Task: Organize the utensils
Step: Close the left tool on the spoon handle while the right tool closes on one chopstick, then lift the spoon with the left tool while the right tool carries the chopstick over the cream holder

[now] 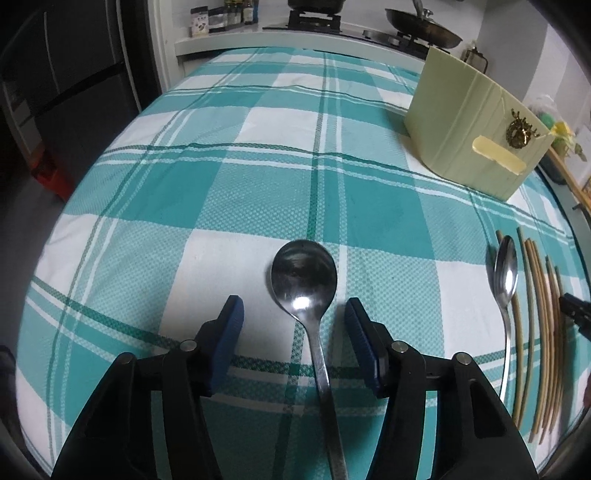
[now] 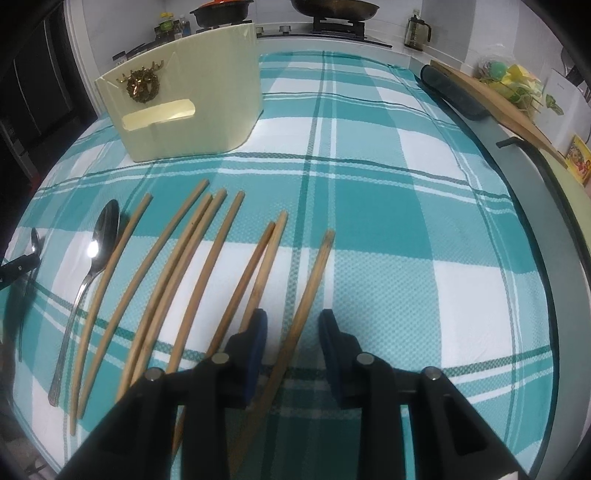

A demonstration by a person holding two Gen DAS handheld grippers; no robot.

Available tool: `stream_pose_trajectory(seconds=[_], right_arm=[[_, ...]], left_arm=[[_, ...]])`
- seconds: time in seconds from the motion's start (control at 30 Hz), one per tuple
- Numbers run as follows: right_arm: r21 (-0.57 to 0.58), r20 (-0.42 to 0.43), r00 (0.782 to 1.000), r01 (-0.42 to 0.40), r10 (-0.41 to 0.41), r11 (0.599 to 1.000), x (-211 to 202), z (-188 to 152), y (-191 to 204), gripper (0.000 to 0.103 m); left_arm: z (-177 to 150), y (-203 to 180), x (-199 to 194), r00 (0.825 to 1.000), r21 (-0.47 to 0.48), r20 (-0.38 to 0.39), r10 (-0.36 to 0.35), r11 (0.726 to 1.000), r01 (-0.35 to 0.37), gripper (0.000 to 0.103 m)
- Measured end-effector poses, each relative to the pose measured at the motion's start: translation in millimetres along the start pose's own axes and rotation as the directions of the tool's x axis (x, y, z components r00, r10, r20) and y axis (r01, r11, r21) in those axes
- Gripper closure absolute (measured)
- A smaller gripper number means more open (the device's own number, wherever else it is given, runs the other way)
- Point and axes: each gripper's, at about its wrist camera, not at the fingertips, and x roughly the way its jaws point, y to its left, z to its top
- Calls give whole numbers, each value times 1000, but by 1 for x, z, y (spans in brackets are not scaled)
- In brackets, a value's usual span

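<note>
My left claw (image 1: 293,314) gapes around the round-bowled steel spoon (image 1: 303,275) at lower centre of the checked bench (image 1: 221,206), my right claw (image 2: 291,325) stands narrowly apart astride one wooden chopstick (image 2: 314,280), untouched.

A teal and white checked cloth (image 1: 229,155) covers the table (image 2: 546,236), whose grey rim shows bare along the right edge. Beyond the far edge runs a white counter (image 1: 236,37) with a gas stove (image 2: 340,26), a dark pan (image 1: 424,26) and small jars (image 1: 221,16). A dark fridge (image 1: 66,85) stands past the far left corner. The walls are pale.
</note>
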Motion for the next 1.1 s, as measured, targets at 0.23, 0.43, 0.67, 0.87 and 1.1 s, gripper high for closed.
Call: stream_pose_trajectory(seconds=[0.23,0.43,0.67,0.87,1.1], right_arm=[[12,-6,1000,-16,17,1000,19,34,-7,81],[127,9,998,-64,64,990,22,45,-22,96],[113,192,977,-112,89,987,-44,39,-16,96],[26,343,934,-115,100,993,-115,31,8,96],[-26,488,869,-75,78,997,-174,15,28,96]], left_arm=[[6,1,3,999,27,21,-26,999,26,67],[8,2,-10,994,39,60,-88,996,86,67],[17,1,-75,965,71,202,-167,985,155,67],[22,-5,-132,921,109,316,-228,973,204,67],[27,-13,-169,880,143,377,-289,957,253,67]])
